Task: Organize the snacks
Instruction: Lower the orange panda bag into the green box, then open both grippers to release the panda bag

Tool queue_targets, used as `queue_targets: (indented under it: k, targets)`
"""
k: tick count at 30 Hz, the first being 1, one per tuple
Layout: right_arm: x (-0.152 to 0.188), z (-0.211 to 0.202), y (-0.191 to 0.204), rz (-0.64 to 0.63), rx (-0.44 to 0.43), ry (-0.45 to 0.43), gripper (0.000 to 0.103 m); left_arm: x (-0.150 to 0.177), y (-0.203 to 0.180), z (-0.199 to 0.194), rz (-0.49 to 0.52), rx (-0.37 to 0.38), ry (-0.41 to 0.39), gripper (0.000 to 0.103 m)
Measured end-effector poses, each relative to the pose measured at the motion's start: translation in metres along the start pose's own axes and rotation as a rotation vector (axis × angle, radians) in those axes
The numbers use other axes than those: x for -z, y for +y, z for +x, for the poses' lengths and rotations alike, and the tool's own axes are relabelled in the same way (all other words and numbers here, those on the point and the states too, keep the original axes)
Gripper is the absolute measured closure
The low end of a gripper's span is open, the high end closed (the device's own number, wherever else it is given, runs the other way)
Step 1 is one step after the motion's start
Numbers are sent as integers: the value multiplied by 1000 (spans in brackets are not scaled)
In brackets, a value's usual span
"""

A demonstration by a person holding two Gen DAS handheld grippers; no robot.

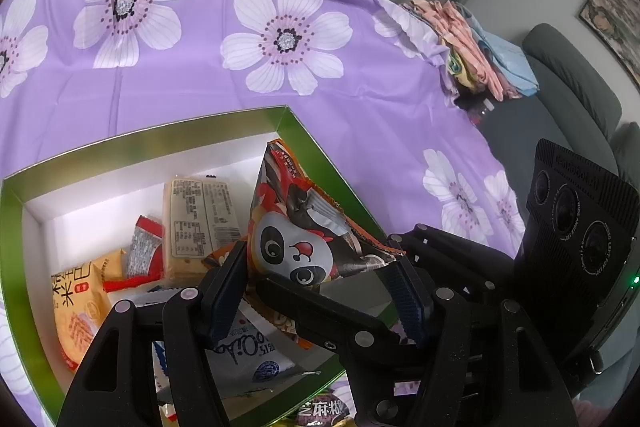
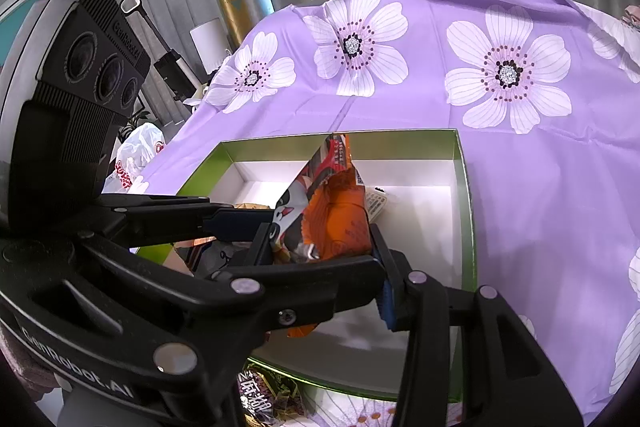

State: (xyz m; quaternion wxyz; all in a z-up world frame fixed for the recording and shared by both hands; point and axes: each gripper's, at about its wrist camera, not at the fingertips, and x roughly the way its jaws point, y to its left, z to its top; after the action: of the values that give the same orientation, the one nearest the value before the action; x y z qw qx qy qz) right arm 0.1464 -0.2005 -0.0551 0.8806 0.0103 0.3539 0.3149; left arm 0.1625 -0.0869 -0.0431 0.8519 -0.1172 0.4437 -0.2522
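A green-rimmed white box (image 1: 316,143) lies on the purple flowered cloth; it also shows in the right wrist view (image 2: 466,187). A panda-printed orange snack bag (image 1: 296,227) stands tilted inside it. My left gripper (image 1: 320,291) is open around the bag's lower part. My right gripper (image 2: 320,247) is also open, with the same bag (image 2: 336,215) between its fingers. Several other snacks lie in the box: a beige cracker pack (image 1: 200,227), a red-white packet (image 1: 144,251), an orange pack (image 1: 80,311) and a white pouch (image 1: 256,359).
A dark snack packet (image 2: 264,399) lies on the cloth outside the box's near edge. Folded clothes (image 1: 476,47) and a grey sofa (image 1: 568,87) are beyond the table's right end. A white plastic bag (image 2: 136,151) and a vacuum (image 2: 168,59) stand to the left.
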Motion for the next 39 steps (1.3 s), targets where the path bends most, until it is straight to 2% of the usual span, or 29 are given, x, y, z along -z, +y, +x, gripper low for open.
queue_targets:
  k: [11,31,39]
  targets:
    - [0,0,0,3,1,8,56,0,0,1,-2,-6,8,36]
    - [1,0,0,4,6,11,52,-2,2,1,-20,-71,19,36]
    - [3,-5,-1,19,28,13,45,-2,0,-2,-19,-116,14,24]
